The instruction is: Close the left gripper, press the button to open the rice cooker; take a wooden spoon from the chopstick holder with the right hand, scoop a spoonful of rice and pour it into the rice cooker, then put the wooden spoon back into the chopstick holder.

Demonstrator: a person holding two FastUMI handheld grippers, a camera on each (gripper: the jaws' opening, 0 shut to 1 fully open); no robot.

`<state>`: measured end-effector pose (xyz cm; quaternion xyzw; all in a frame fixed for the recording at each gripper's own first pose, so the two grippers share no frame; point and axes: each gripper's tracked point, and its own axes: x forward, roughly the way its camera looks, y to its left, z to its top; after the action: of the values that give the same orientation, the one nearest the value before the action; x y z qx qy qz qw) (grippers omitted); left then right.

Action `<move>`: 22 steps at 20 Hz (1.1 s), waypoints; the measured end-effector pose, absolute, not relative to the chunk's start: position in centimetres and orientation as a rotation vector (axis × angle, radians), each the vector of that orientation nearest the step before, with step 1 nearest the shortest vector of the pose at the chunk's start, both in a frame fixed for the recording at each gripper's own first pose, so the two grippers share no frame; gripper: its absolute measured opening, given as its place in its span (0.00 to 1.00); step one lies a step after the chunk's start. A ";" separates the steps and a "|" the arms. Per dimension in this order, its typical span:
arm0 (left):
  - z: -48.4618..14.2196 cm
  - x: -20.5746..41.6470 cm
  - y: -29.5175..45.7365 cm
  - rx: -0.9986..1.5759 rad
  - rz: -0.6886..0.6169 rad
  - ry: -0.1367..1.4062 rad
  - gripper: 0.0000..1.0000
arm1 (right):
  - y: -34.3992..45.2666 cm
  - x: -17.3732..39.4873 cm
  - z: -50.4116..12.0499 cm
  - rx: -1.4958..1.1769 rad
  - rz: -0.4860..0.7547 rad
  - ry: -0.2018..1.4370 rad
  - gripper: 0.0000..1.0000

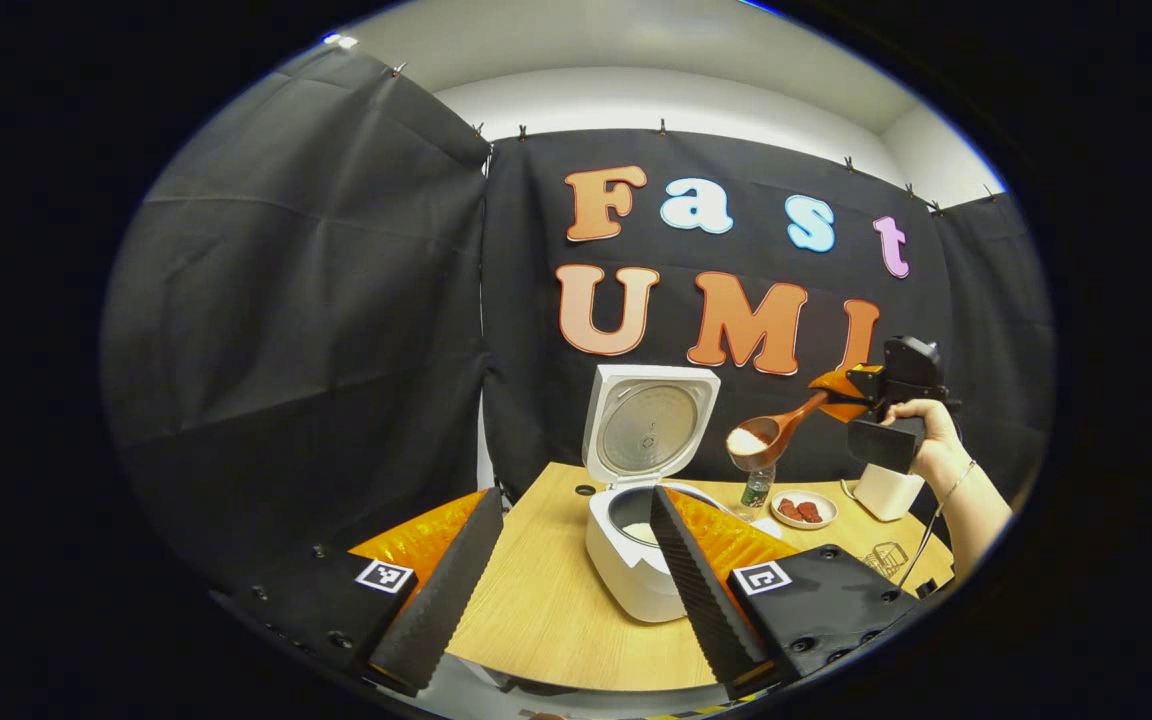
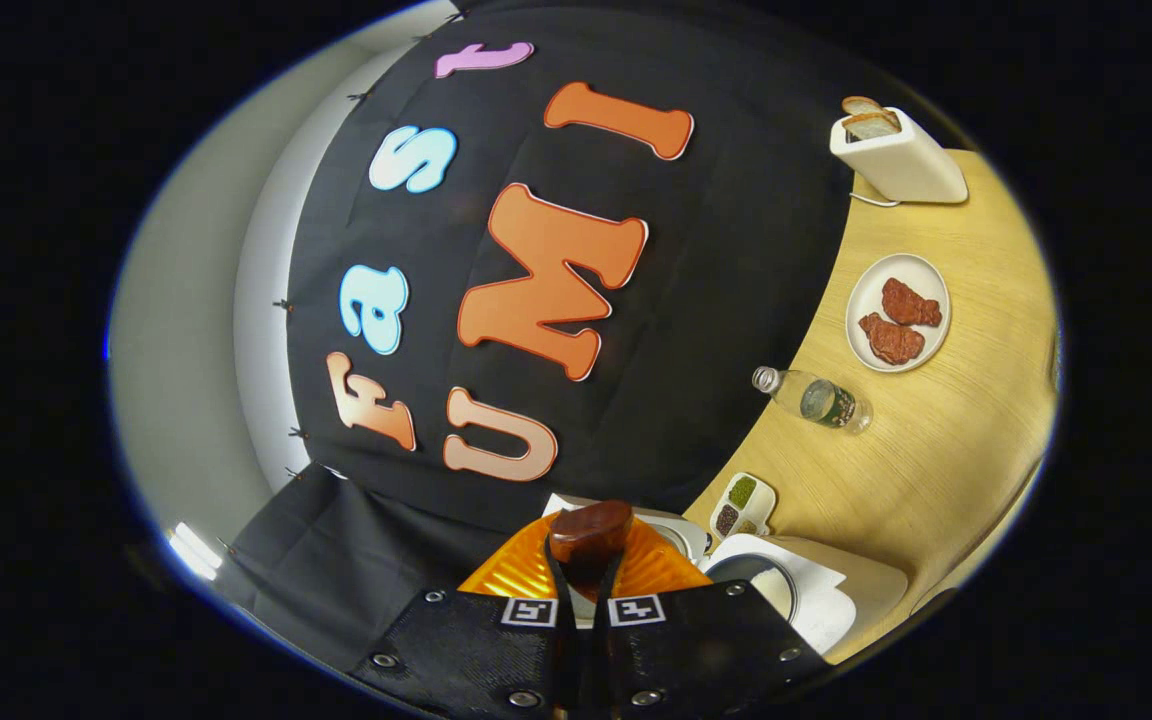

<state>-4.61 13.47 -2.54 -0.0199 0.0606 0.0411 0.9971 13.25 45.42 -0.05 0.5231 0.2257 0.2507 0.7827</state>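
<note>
Above the wood-grain table (image 1: 546,610), right gripper (image 1: 841,392) clamps glossy wooden spoon (image 1: 771,432) w/ white rice heaped in its round bowl, beside open white rice cooker (image 1: 636,570). Left gripper (image 1: 566,580) spread wide, ridged fingers (image 1: 691,580) empty.

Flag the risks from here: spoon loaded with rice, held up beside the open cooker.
1. The wooden spoon holds heaped rice above the bottle, short of the rice cooker; tipping now could spill on the table.
2. The right gripper clamps only the handle end, so the spoon may twist.
</note>
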 end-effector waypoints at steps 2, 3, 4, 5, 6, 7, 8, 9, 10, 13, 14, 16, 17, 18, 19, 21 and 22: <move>-2.7 -4.7 14.1 -0.034 0.089 0.122 1.00 | 47.1 13.4 0.1 1.076 0.551 0.474 0.05; -2.9 -4.9 14.3 -0.034 0.094 0.124 1.00 | 47.8 13.4 0.2 1.048 0.557 0.465 0.05; -3.1 -4.7 14.6 -0.036 0.101 0.129 1.00 | 48.4 13.5 0.2 1.023 0.565 0.458 0.05; -3.4 -4.7 15.0 -0.040 0.107 0.134 1.00 | 49.0 13.3 0.3 1.000 0.572 0.451 0.05; -3.5 -4.6 15.3 -0.047 0.112 0.137 1.00 | 49.6 13.4 0.5 0.982 0.579 0.446 0.05; -3.7 -4.6 15.5 -0.054 0.114 0.140 1.00 | 49.9 13.2 0.6 0.972 0.584 0.442 0.05; -3.6 -4.6 15.7 -0.061 0.115 0.141 1.00 | 50.2 13.3 0.7 0.964 0.588 0.438 0.05; -3.6 -4.6 15.7 -0.068 0.112 0.138 1.00 | 50.2 13.3 0.8 0.955 0.591 0.435 0.05; -3.3 -4.5 15.7 -0.077 0.106 0.129 1.00 | 50.4 13.5 1.0 0.943 0.592 0.427 0.05; -2.7 -4.4 15.7 -0.080 0.094 0.111 1.00 | 50.4 13.8 1.3 0.902 0.588 0.403 0.05; -2.7 -4.4 15.8 -0.073 0.098 0.110 1.00 | 50.3 13.8 1.5 0.897 0.588 0.397 0.05; -2.6 -4.4 16.1 -0.060 0.099 0.110 1.00 | 50.3 13.8 1.8 0.884 0.594 0.389 0.04; -2.4 -4.2 15.9 -0.058 0.098 0.109 1.00 | 50.4 13.8 1.8 0.874 0.597 0.383 0.05; -2.3 -4.1 15.8 -0.059 0.094 0.107 1.00 | 50.4 13.8 1.8 0.859 0.600 0.378 0.05; -2.3 -4.0 15.7 -0.060 0.090 0.106 1.00 | 50.4 13.7 2.0 0.842 0.603 0.370 0.05; -2.3 -3.8 15.5 -0.058 0.083 0.105 1.00 | 50.4 13.8 2.3 0.817 0.606 0.354 0.05; -2.3 -3.6 15.3 -0.057 0.078 0.104 1.00 | 50.4 13.9 2.5 0.808 0.607 0.344 0.05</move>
<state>-3.55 15.29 -2.32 -0.0285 0.0517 0.0389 0.9975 13.88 50.41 2.49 0.3850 0.1641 0.2894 0.8609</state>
